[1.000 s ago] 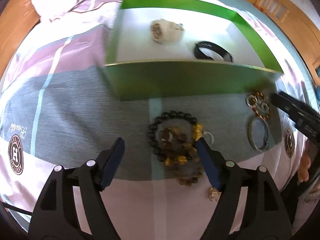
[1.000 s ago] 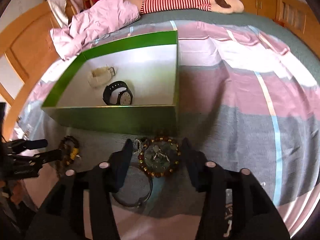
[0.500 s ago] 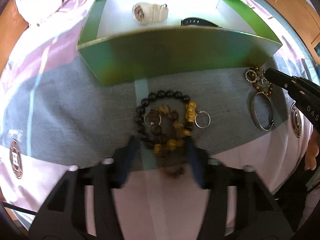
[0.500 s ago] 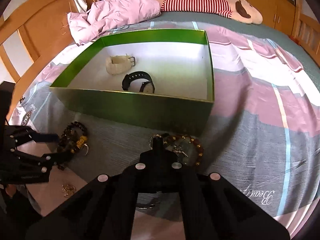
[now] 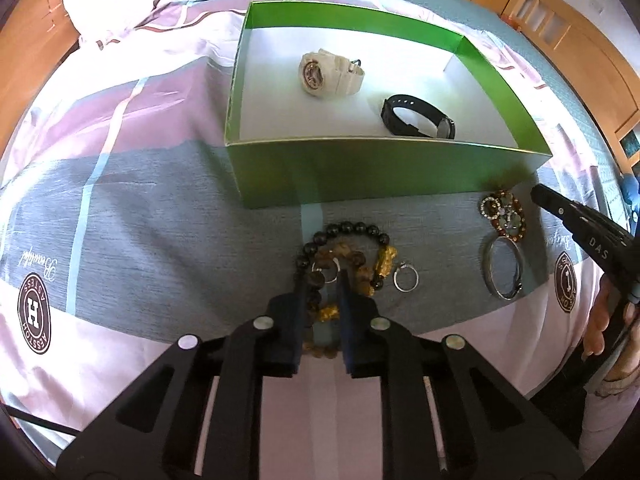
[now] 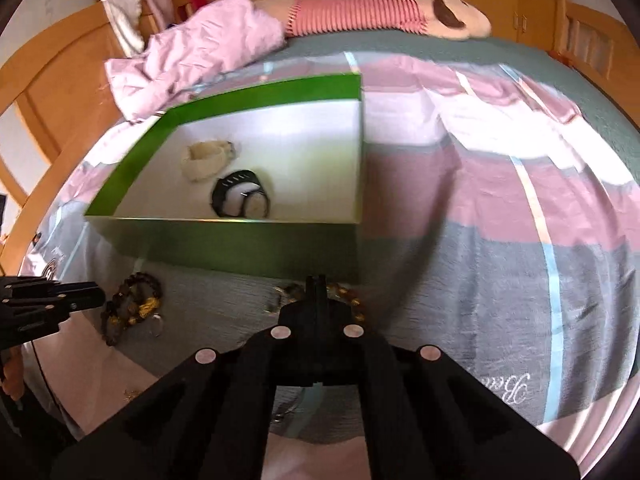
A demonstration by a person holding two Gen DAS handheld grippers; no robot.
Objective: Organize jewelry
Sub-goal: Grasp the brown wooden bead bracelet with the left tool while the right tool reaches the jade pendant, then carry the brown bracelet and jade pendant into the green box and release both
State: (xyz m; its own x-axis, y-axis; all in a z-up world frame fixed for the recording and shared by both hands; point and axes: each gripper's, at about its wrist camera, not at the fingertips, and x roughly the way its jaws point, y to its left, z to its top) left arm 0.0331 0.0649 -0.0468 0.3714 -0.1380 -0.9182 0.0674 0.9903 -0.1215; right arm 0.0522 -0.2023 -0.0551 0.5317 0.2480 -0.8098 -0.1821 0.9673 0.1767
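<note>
Green cardboard is forming the box [image 5: 360, 176] being filled, sitting across the upper middle of the left wrist view on the striped bedspread [image 5: 140, 208]. A cream watch [image 5: 328, 74] and a black watch [image 5: 418, 122] are already lying inside it, apart from each other. Loose pieces are still waiting in front of the box: the dark bead bracelet [image 5: 344, 248] tangled with amber beads at frame centre, a small ring [image 5: 406, 279] just right of it, and a silver bangle [image 5: 503, 272] below a beaded bracelet [image 5: 503, 214] at right. The left gripper [image 5: 322, 300] is being closed, its jaws narrow around the near side of the bead tangle. The right gripper [image 6: 316, 286] is being held fully closed at the beaded bracelet by the box's front wall; whether anything is pinched cannot be told. The pick-up step is being carried out. Next, a lift clear of the front wall and a release over the white floor are being called for.
</note>
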